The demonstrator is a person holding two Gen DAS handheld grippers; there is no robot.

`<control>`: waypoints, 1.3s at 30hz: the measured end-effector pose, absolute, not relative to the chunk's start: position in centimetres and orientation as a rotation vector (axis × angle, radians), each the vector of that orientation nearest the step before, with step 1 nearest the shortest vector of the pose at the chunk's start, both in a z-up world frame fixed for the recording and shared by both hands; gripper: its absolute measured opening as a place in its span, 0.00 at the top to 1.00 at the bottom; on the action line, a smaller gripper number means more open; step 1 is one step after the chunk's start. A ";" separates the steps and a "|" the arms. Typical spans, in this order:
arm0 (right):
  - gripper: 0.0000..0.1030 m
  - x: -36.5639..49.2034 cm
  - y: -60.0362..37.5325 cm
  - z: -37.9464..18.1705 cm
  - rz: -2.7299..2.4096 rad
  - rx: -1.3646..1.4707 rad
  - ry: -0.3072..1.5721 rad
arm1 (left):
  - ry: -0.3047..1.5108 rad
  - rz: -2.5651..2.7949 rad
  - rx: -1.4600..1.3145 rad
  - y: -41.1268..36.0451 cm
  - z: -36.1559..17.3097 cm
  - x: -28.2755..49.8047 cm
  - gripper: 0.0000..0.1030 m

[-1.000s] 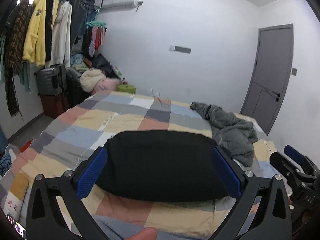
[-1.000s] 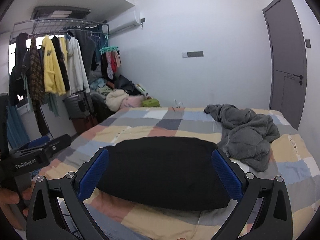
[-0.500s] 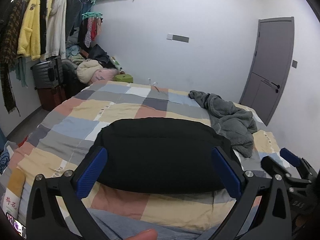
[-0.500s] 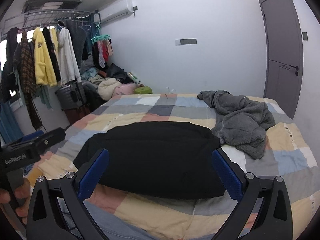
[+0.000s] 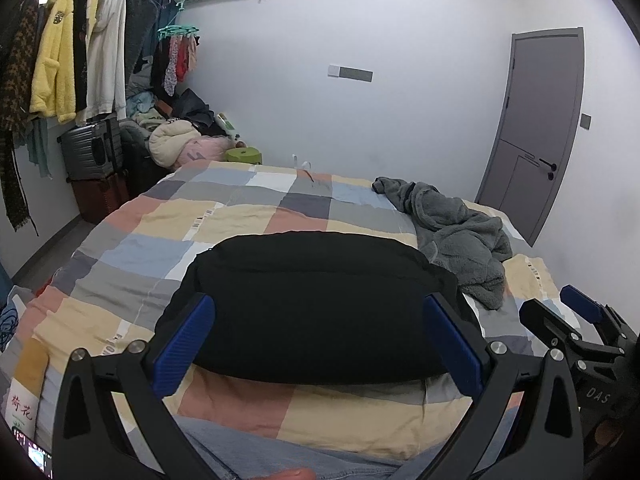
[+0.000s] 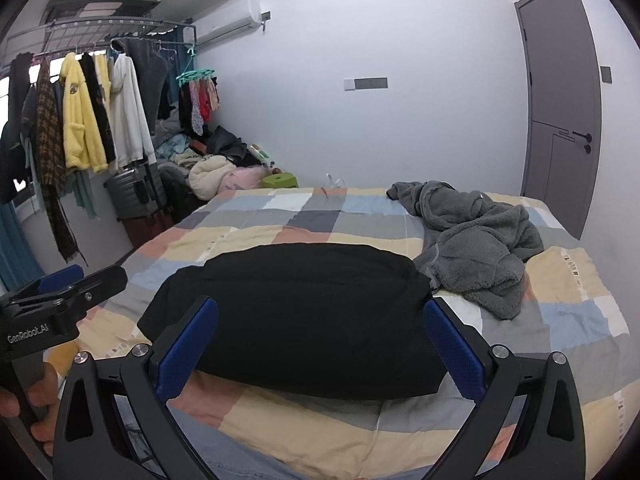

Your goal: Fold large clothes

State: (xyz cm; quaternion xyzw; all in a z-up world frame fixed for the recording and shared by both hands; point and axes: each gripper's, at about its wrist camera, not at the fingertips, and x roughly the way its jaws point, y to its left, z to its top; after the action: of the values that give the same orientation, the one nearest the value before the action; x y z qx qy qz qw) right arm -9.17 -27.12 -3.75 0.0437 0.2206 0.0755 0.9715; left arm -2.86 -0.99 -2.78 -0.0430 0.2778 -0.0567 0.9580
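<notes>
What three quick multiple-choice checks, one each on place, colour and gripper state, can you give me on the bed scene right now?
1. Where does the grey fleece garment lie relative to the black folded garment?
A. On top of it
B. Beyond it, toward the door side of the bed
C. On the floor

2. What colour are the finger pads of the left gripper?
A. Blue
B. Red
C. White

3. How does the right gripper stand?
A. Shut on the black garment
B. Shut on the quilt
C. Open, holding nothing

Answers:
1 B, it is heaped on the checked quilt near the grey door.
2 A, both pads show blue.
3 C, its fingers are spread wide with nothing clamped.
</notes>
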 end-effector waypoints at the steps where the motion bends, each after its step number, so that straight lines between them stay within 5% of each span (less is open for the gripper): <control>1: 0.00 -9.2 -27.1 -3.8 0.158 0.091 0.446 | 0.566 -0.118 -0.087 -1.0 -2.9 -2.8 0.00; 39: 0.00 -8.3 -28.0 -5.5 0.119 0.098 0.490 | 0.625 -0.138 -0.097 -1.7 -4.7 -1.8 0.00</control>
State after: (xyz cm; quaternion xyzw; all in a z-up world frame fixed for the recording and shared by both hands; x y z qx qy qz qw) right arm -8.26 -27.96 -5.51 0.0483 0.2425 0.0586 0.9672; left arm -1.77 -1.68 -4.74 -0.0479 0.3070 -0.0679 0.9481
